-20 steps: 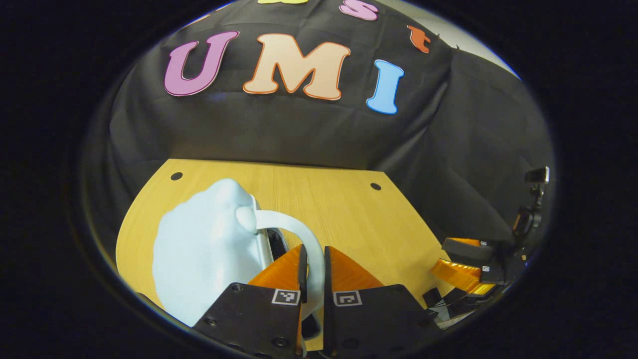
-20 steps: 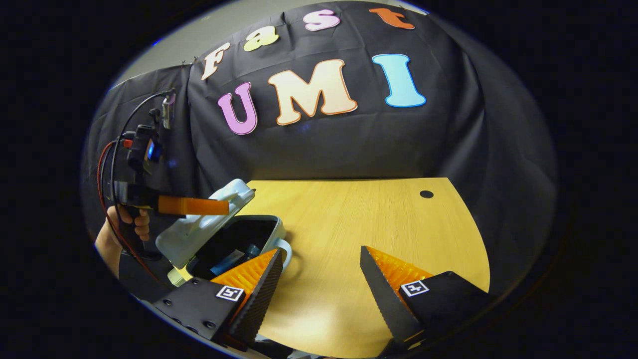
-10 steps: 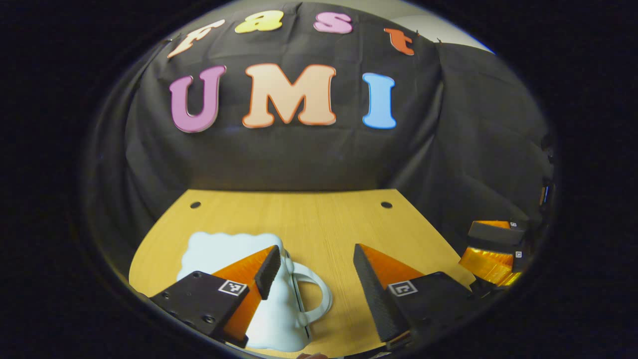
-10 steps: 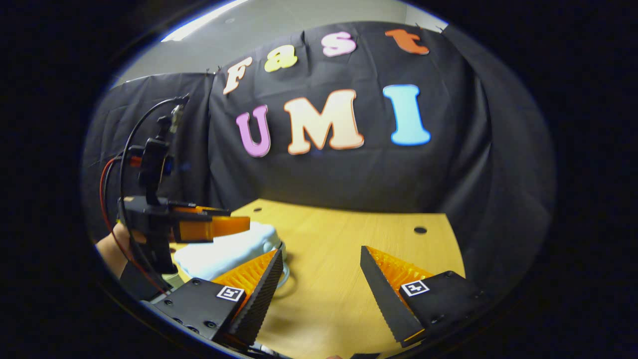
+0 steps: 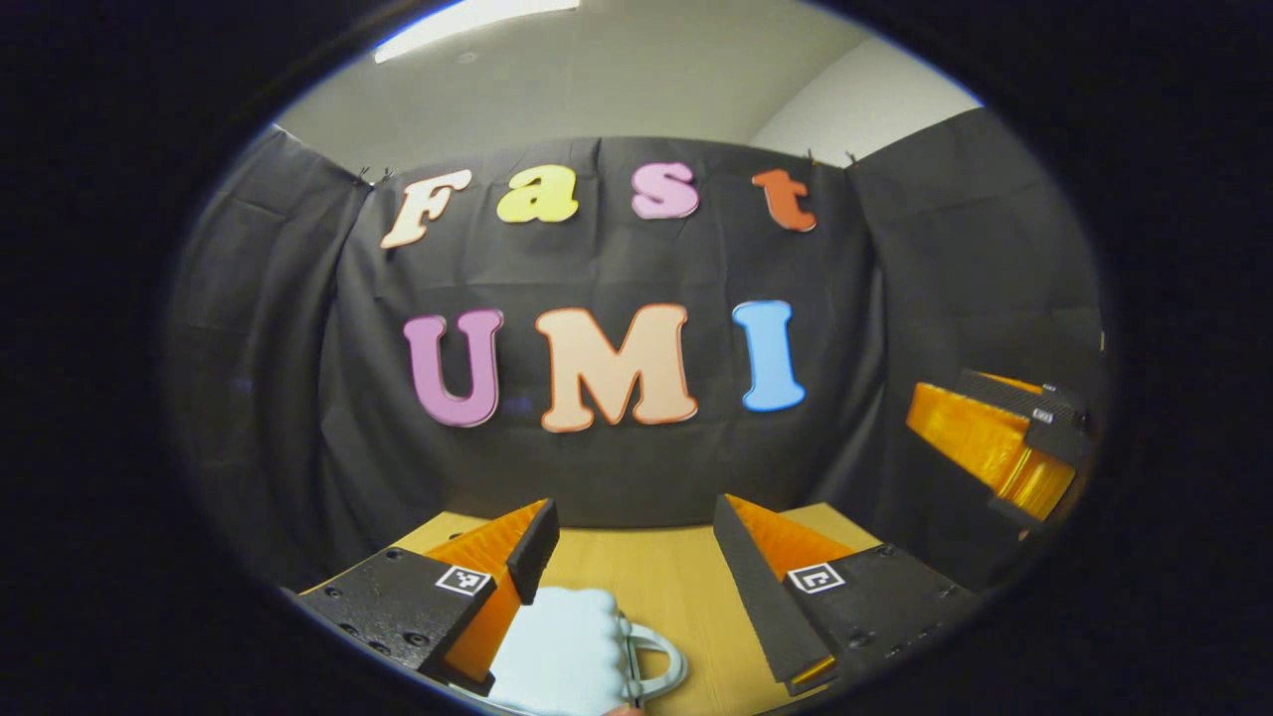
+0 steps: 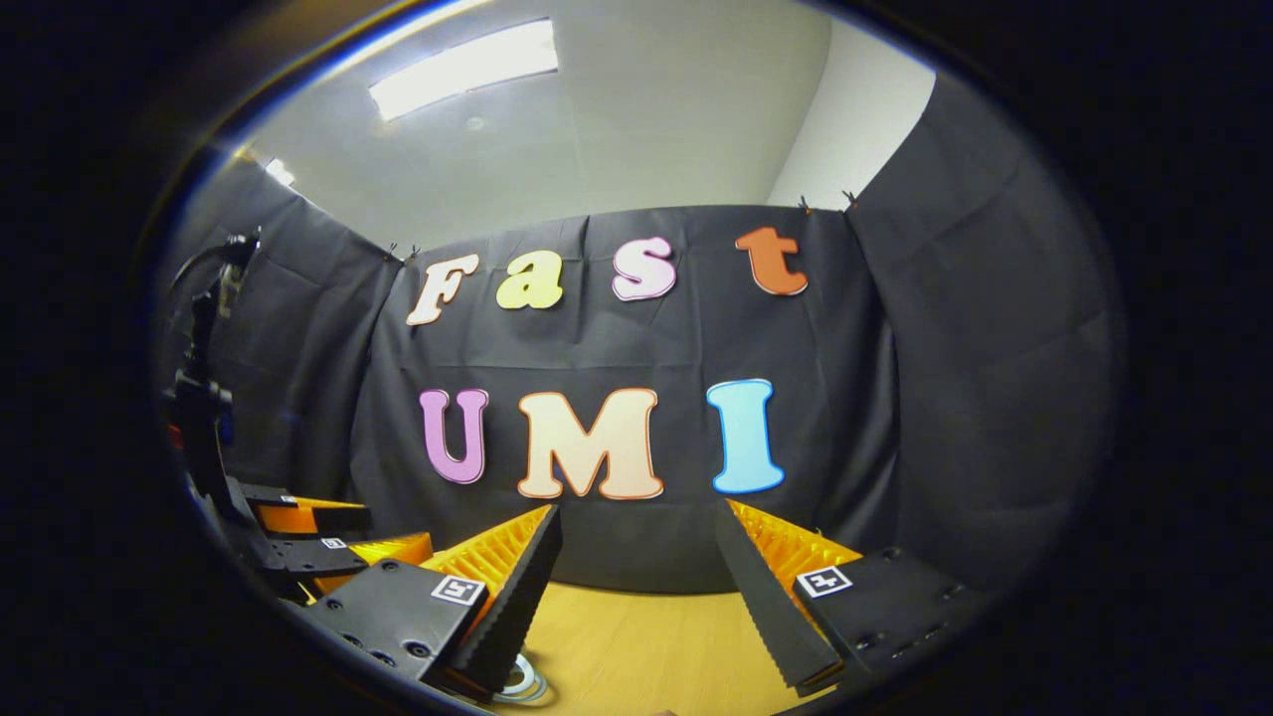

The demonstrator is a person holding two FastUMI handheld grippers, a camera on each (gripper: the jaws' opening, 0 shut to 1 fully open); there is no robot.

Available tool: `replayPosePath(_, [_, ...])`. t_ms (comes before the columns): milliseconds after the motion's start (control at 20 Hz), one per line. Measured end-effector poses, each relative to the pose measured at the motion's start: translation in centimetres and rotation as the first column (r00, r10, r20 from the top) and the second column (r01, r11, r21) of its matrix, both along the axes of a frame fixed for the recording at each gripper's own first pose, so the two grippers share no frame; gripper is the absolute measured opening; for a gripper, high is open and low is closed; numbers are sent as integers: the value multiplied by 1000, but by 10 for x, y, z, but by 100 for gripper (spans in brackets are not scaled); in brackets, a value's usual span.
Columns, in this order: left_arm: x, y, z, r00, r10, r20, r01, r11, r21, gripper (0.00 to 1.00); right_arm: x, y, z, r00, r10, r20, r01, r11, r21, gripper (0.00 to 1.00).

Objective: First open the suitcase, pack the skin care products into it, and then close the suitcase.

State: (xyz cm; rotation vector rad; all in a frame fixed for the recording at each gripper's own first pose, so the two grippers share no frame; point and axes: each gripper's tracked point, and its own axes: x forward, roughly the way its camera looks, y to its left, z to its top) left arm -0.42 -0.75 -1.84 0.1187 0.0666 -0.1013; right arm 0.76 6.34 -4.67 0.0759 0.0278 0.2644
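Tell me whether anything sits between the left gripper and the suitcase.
Nothing visible does. In the left gripper view, the left gripper is open above the wooden table, and the pale blue suitcase lies closed just below its fingers.

Cut off at the bottom edge of the left gripper view: the pale blue suitcase [image 5: 562, 651], its near part unseen, its left flank hidden behind the left gripper [image 5: 629, 542] finger. Lid seam too small to judge fully latched or not. Cut off likewise in the right gripper view: only a sliver of the suitcase's white handle [image 6: 519, 682], tucked under the right gripper [image 6: 636, 557] finger. Hidden inside the suitcase: any skin care products. Partly cropped beside the suitcase: the wooden table [image 5: 661, 572].
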Motion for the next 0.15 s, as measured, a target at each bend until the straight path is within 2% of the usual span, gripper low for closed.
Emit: replayPosePath(150, [-1,5,13,1000,-20,16,21,1000,-20,96,-11,6,13,999,-33,12,33,999,-32,97])
